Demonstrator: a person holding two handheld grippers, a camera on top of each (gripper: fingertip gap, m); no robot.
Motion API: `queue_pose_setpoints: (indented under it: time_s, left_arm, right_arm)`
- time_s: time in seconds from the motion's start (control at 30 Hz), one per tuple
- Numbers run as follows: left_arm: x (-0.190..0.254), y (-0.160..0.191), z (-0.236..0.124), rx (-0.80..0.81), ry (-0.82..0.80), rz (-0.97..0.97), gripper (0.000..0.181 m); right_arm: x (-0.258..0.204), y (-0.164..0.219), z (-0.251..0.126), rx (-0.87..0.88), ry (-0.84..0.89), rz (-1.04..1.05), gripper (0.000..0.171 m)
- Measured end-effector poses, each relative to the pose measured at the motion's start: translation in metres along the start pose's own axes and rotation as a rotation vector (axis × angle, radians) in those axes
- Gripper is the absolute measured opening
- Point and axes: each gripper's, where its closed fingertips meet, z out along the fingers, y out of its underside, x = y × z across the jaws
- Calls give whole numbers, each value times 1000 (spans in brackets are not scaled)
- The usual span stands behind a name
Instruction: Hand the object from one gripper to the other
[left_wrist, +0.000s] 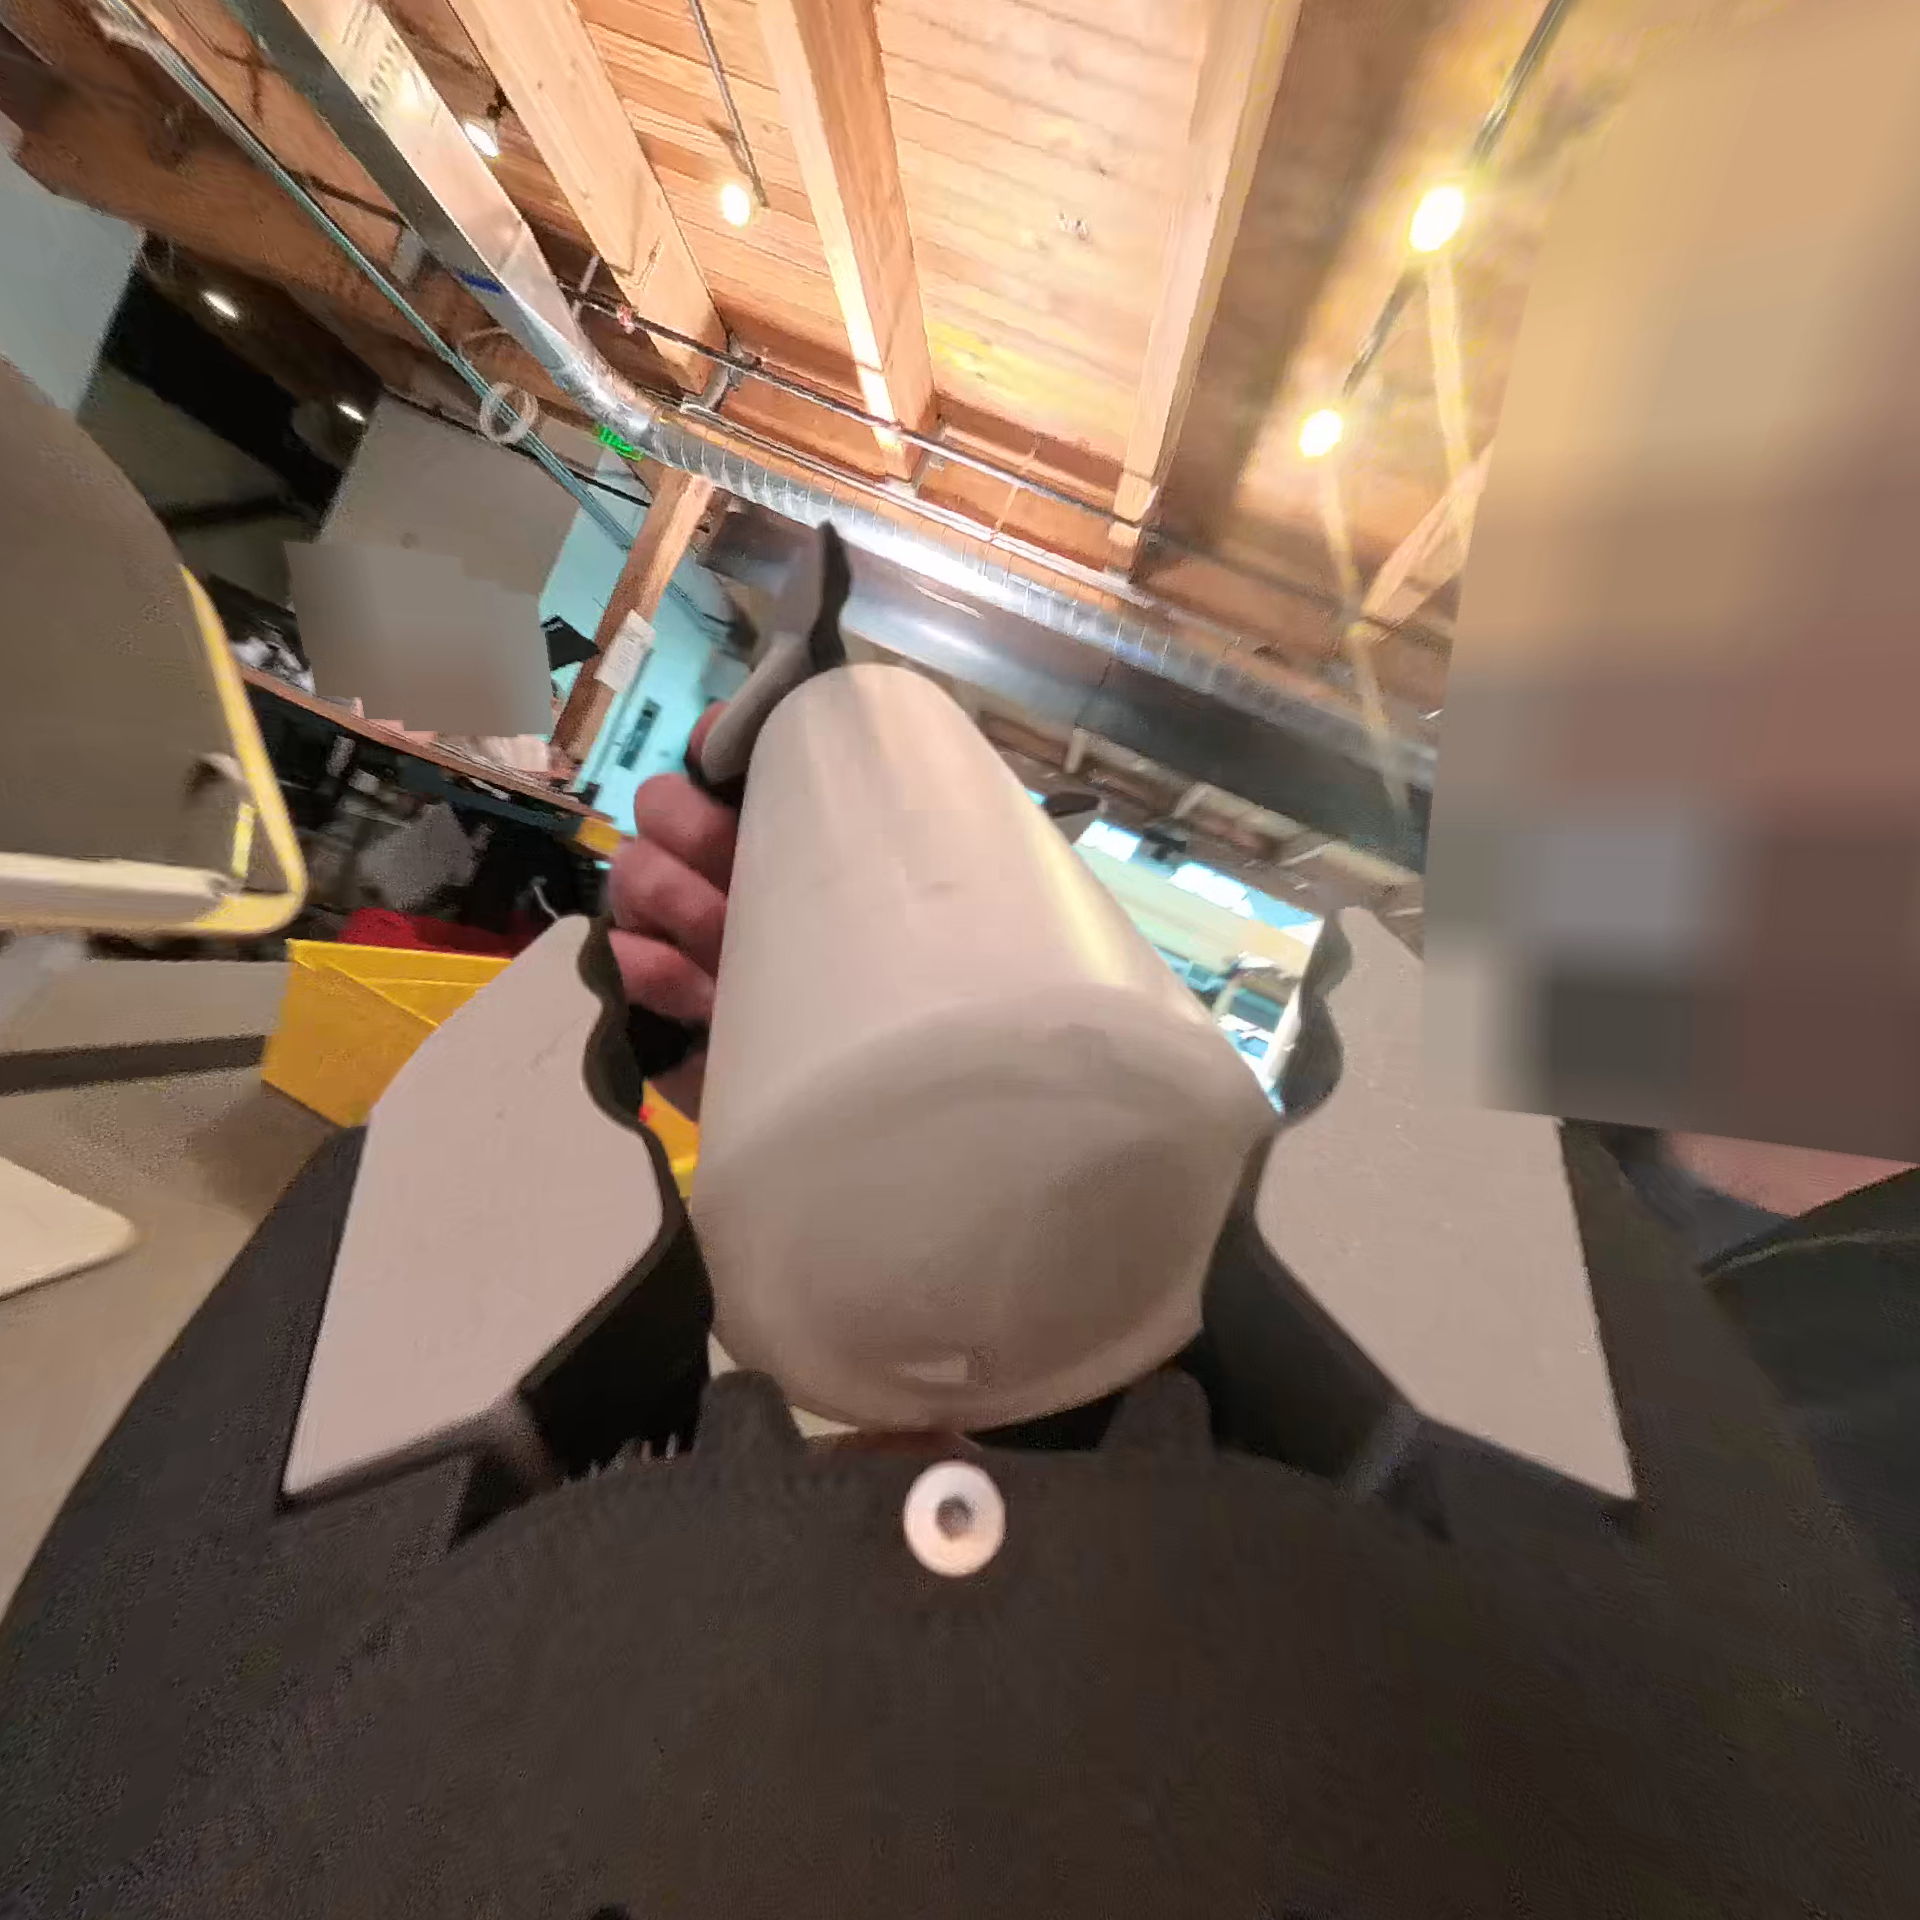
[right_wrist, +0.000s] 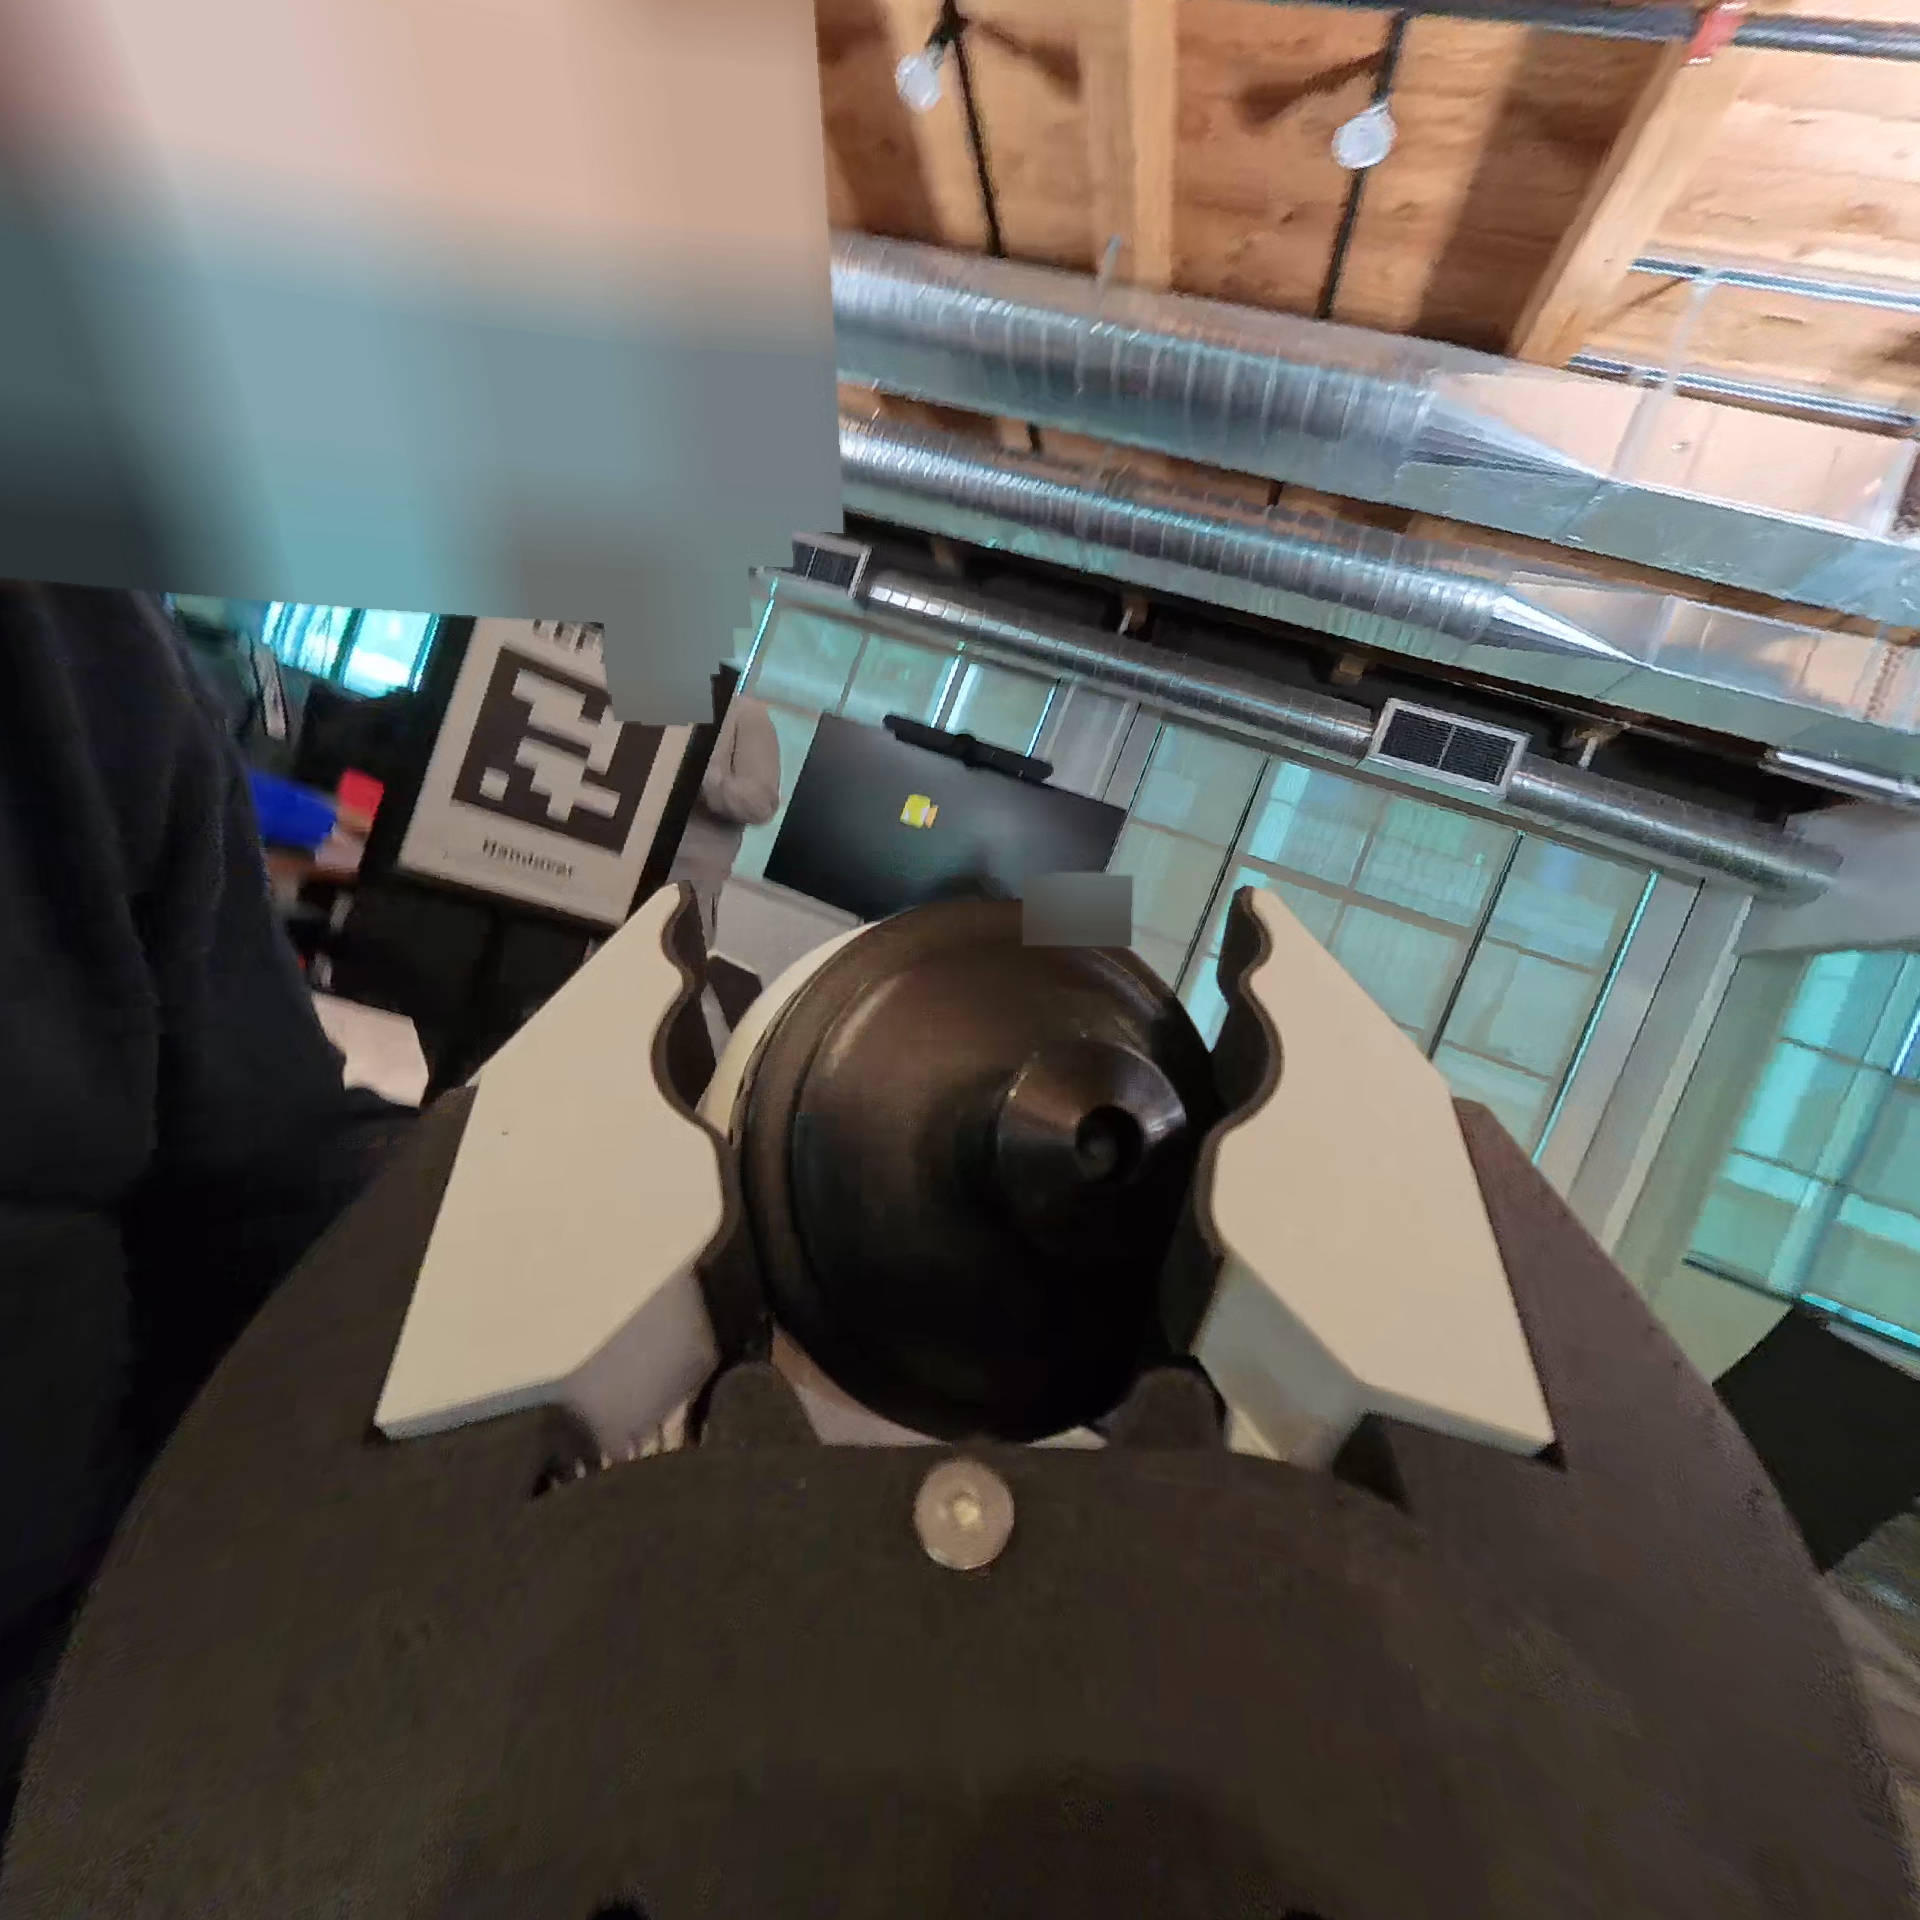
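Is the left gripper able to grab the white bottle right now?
Probably yes: the bottle's base already sits between the left gripper's fingers with nothing blocking, though the right gripper holds the far end.

White bottle (left_wrist: 966, 1049): centre of frame, flat base toward the camera, body running up and away. Left gripper (left_wrist: 966, 1039): pale fingers (left_wrist: 499, 1195) flank the base on both sides; contact unclear. Right gripper (left_wrist: 800, 644): partly visible at the bottle's far end, held by a hand (left_wrist: 670, 883). Yellow bin (left_wrist: 364, 1008): lower left. Wooden ceiling (left_wrist: 1039, 208): top, with silver duct (left_wrist: 935, 540).
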Motion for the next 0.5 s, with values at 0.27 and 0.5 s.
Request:
queue_pose_setpoints:
  time_s: [0.27,0.5]
  left_arm:
    - [0,9,0,-27,-9,93,97]
    - [-1,3,-5,-85,-110,311,93]
  right_arm:
    - [-4,-7,2,-93,-22,-69,100]
    - [9,17,-10,-178,83,-7,113]
